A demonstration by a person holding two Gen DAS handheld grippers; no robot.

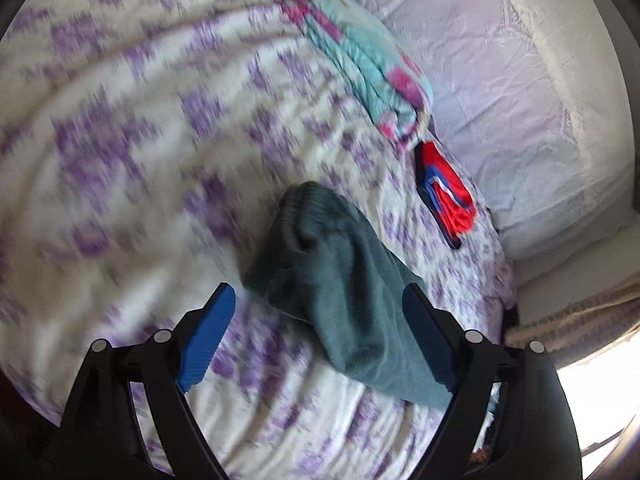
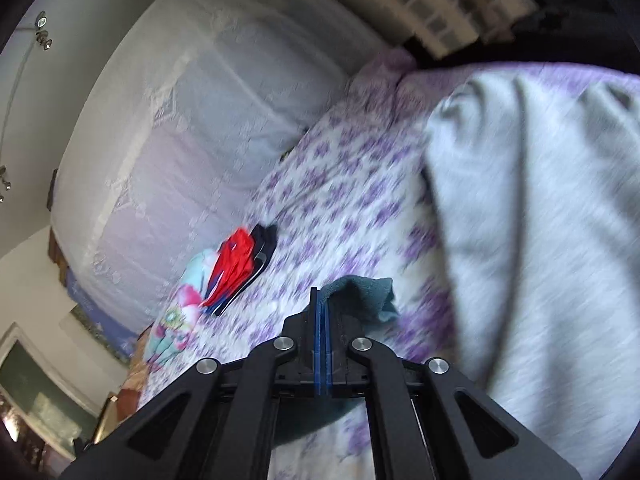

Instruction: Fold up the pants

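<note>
Your right gripper (image 2: 322, 304) clamped on teal pants (image 1: 344, 280), your left gripper (image 1: 320, 320) spread apart above them, floral bedspread (image 1: 120, 160) beneath.

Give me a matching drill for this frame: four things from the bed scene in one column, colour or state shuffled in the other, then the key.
Things
1. left hand-held gripper
2. right hand-held gripper
3. folded shorts
4. bedspread

States or colours
A. red and blue
B. white with purple flowers
C. jaws wide apart
D. shut on teal pants

Pairs: 1-C, 2-D, 3-A, 4-B
</note>
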